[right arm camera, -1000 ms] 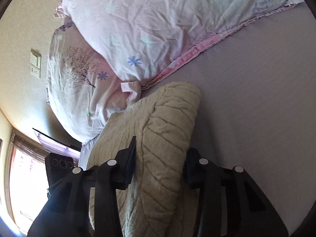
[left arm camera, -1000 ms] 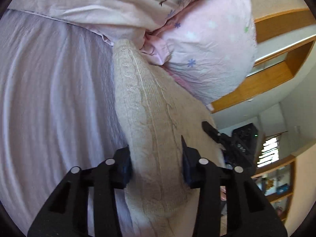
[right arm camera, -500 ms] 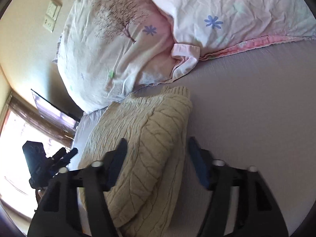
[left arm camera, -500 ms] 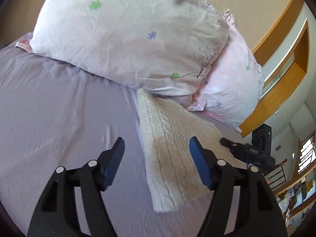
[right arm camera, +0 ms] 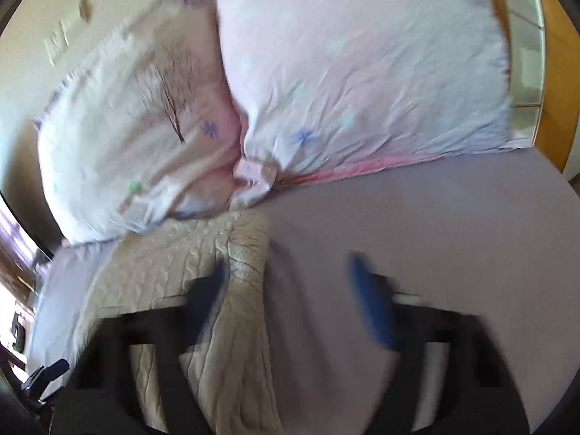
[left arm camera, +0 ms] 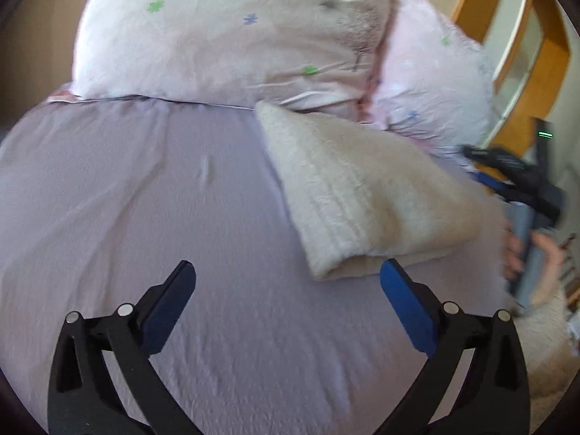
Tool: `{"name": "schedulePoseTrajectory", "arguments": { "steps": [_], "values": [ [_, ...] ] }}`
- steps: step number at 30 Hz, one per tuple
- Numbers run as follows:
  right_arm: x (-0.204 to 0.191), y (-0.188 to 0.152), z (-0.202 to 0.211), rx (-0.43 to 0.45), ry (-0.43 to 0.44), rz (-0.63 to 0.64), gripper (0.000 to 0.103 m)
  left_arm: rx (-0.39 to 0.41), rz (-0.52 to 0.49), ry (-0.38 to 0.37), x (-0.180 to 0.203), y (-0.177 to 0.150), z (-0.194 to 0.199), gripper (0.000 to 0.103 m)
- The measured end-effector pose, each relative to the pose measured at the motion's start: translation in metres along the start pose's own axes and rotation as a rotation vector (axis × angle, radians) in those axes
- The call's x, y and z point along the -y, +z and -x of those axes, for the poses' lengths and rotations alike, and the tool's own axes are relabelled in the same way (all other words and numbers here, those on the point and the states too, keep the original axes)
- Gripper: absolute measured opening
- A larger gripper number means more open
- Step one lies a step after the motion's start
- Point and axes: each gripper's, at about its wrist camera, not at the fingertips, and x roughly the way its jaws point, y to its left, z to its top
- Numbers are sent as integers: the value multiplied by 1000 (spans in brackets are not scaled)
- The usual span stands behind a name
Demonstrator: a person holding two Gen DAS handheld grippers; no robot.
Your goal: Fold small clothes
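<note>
A folded cream cable-knit sweater [left arm camera: 359,195] lies on the lilac bed sheet [left arm camera: 145,199], its far end against the pillows. My left gripper [left arm camera: 286,286] is open and empty, hovering over the sheet just in front of the sweater's near corner. In the right wrist view the sweater [right arm camera: 188,275] lies at lower left. My right gripper [right arm camera: 290,282] is open and blurred; its left finger overlaps the sweater's right edge and its right finger is over bare sheet [right arm camera: 435,224].
Two pale pink floral pillows [left arm camera: 232,32] [right arm camera: 355,65] stand at the head of the bed. A wooden frame [left arm camera: 522,72] is at the right. The other gripper and the hand holding it [left arm camera: 525,210] show beyond the sweater.
Both grippers have let go of the sweater, opened wide and drawn back from it. The sweater now lies flat on the sheet. The right gripper is moving.
</note>
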Motion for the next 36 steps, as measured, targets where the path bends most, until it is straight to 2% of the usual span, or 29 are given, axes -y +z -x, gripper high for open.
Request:
{"name": "schedulePoseTrajectory", "arguments": {
  "steps": [2,4,6,8,9,11,15,18,20,23,26,36],
  "values": [
    [4,-12,19,-3,-21,15,102,2,-16,23,6,-4,-3,101],
    [2,-29,27,-60,-15,60,102,-35,-7,18,10,-5,-8,101],
    [-4,-48,30,-123,49,105,102,-79,1,54,16,-9,-15,101],
    [-18,-66,27,-183,130,157,102,-85,-29,57,24,-14,-16,101],
    [-25,-75,26,-204,128,186,102,-83,-51,62,28,-17,-16,101],
    [-42,-91,20,-228,79,269,102,-82,-96,103,36,-22,-17,101],
    [-75,-107,5,-228,-33,399,102,-119,-126,124,42,-24,-26,101],
    [-89,-115,-6,-231,-105,445,102,-129,-138,168,42,-24,-34,101],
    [-91,-118,-12,-250,-139,458,102,-137,-162,198,44,-22,-38,101],
    [-86,-116,-16,-264,-120,424,102,-129,-164,204,42,-21,-39,101],
    [-73,-114,-19,-297,-77,327,102,-127,-163,207,41,-20,-38,101],
    [-75,-118,-15,-292,-87,332,102,-122,-166,209,40,-23,-37,101]
  ]
}}
